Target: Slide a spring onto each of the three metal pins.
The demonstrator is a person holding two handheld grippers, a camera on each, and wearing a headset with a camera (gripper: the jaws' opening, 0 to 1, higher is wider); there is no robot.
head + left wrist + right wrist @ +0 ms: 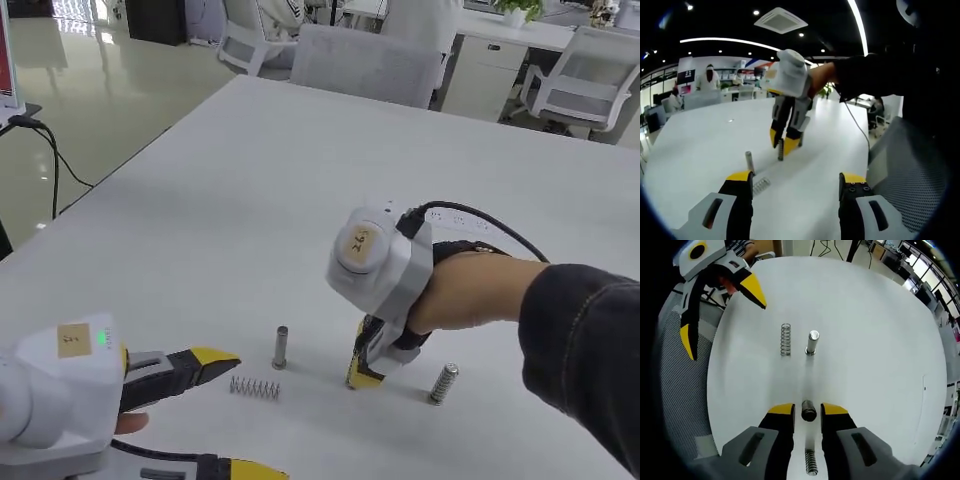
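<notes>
White table (300, 180) — bare pin (281, 347), sprung pin (444, 383), loose spring (254, 386).

White table (250, 180); grey chair (365, 60) behind far edge; blk cable (53, 170) on floor (120, 90) at left.

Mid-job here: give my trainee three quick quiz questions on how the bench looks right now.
1. True or false: the left gripper has its jaws shut.
2. What lies flat on the table beside the bare pin? A) a loose spring B) a screw C) a nut
3. Fill in: in the head view, the far-right pin already carries a ____.
Key: 1 false; 2 A; 3 spring.
</notes>
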